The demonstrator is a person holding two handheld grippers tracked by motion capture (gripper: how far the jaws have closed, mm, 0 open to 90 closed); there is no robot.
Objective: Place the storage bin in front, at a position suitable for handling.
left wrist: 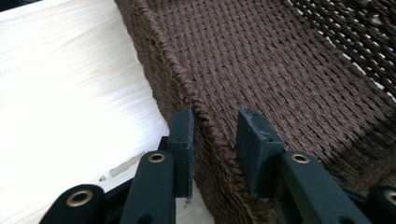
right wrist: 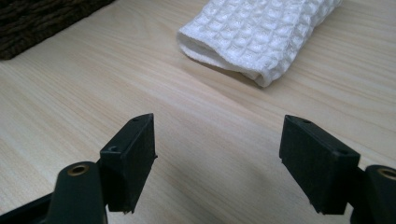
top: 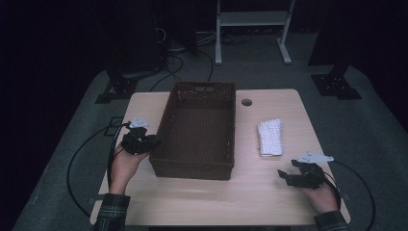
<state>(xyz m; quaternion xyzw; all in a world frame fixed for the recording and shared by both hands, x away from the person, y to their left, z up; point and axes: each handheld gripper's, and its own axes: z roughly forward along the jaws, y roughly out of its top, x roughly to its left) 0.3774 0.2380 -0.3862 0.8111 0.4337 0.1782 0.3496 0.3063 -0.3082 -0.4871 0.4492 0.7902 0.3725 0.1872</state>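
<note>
Count: 1 brown woven basket [top: 198,130], 1 white folded cloth [top: 269,137], 2 grippers, all on 1 light wood table [top: 250,192].

Your left gripper [top: 140,142] sits at the basket's left wall, near its front-left corner. In the left gripper view the basket [left wrist: 280,65] rim runs up betw. the two jaws: one jaw outside the wall over the table [left wrist: 60,93], the other inside over the woven floor. Jaws narrow, straddling the rim; the outer pad looks just at the weave, the inner one a little apart, so not clamped yet as far as you can see.

Your right gripper [top: 300,177] hovers near the table's front-right edge, jaws spread wide, nothing betw. them. In the right gripper view the cloth [right wrist: 261,32] lies ahead of the jaws and well apart, a bit to the right of centre; basket corner [right wrist: 42,18] at top left.

Basket's long axis runs front-to-back, away from you, opening up, handle slot in the far wall. Cloth lies right of the basket, long axis also roughly front-to-back.
</note>
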